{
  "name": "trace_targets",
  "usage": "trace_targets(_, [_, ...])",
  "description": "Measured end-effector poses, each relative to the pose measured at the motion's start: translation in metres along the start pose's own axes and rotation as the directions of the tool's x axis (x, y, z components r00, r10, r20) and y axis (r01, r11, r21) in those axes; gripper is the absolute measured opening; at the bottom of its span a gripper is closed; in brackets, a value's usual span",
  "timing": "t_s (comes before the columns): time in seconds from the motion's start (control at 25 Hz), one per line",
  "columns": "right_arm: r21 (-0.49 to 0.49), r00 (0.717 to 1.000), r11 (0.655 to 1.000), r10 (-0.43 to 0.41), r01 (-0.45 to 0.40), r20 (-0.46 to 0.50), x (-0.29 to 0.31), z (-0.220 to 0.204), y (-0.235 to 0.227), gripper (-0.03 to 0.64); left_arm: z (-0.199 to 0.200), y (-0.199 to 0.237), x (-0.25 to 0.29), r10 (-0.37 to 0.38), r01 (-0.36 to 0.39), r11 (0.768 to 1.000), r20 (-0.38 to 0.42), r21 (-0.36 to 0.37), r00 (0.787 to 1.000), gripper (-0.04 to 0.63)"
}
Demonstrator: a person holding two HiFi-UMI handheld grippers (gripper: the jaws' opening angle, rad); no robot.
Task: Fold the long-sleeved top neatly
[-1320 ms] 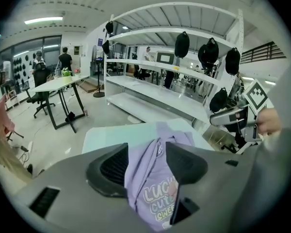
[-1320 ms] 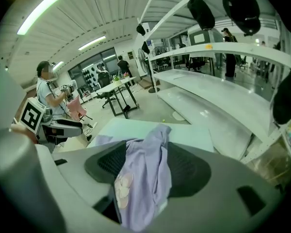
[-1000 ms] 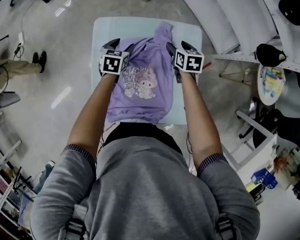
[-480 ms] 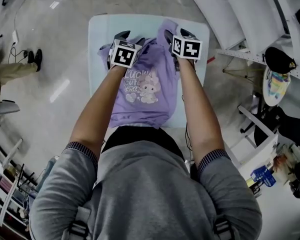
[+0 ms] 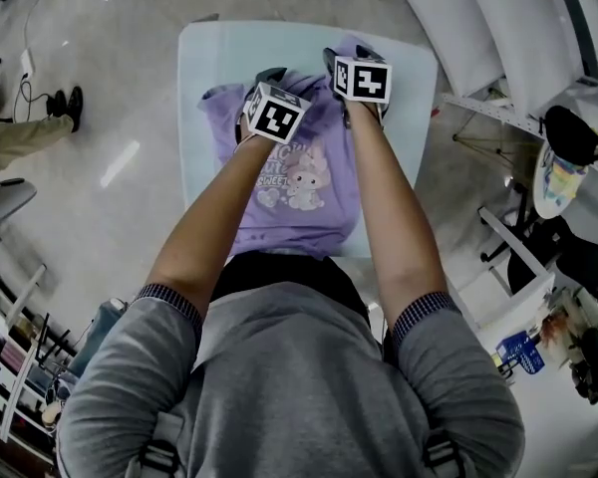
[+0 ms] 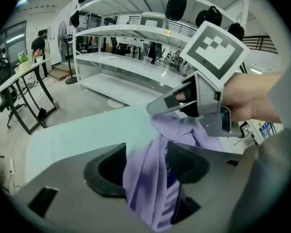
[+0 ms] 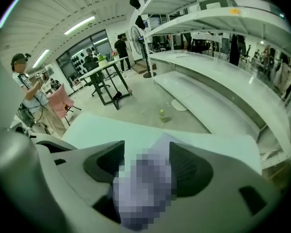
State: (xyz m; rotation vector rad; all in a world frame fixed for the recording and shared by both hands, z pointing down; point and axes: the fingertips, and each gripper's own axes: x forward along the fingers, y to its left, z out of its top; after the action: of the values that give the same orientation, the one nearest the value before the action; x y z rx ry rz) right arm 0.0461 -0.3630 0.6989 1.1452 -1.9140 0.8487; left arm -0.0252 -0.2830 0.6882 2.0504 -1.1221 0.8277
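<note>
A purple long-sleeved top [image 5: 299, 182] with a cartoon print lies on a pale blue table [image 5: 209, 58], its near hem at the table's front edge. My left gripper [image 5: 262, 83] is over the top's far left part, shut on a fold of purple cloth [image 6: 145, 178] that hangs between its pads. My right gripper [image 5: 347, 53] is near the far right corner of the top. Cloth fills the gap between its pads [image 7: 184, 171], and its jaws have just closed a little further on it. In the left gripper view the right gripper [image 6: 157, 108] sits just ahead, with the cloth stretched up to it.
White shelving [image 5: 498, 28] runs along the right of the table. A person's legs [image 5: 20, 132] stand on the floor at the left. A small green bottle [image 7: 161, 114] sits on the floor beyond the table. Chairs and clutter [image 5: 568, 257] fill the right side.
Both grippers have moved toward the table's far edge and lower, taking the cloth with them. The left one has also shifted inward, toward the right one.
</note>
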Motion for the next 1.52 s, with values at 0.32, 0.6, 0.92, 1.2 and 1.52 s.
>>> trace_targets(0.32, [-0.017,0.998,0.998,-0.058,0.058,-0.038,0.021,-0.008,-0.010,0.301,-0.008,-0.001,0.022,-0.011,0.011,1.000,-0.026,-0.013,1.000,0.239])
trace_targets(0.6, [-0.011,0.997,0.998,-0.058,0.057,-0.054,0.028,-0.012,-0.013,0.296,0.003,-0.004,0.029,-0.042,0.042,0.999,-0.006,-0.021,0.999,0.232])
trace_targets(0.92, [-0.087,0.987,0.988,-0.137,0.131,-0.077,0.031,-0.018,-0.017,0.247,-0.006,-0.012,0.045,-0.034,0.038,0.998,-0.086,0.042,0.996,0.147])
trace_targets(1.2, [-0.064,0.982,0.982,-0.181,0.177,-0.057,0.021,-0.018,-0.030,0.052,-0.005,-0.006,0.034,-0.011,0.012,0.999,-0.031,0.041,0.999,0.025])
trace_targets(1.52, [0.056,0.991,0.997,-0.067,0.061,0.112,-0.026,-0.001,-0.035,0.051,0.034,0.027,-0.034,0.080,-0.070,0.995,0.169,-0.067,0.982,0.023])
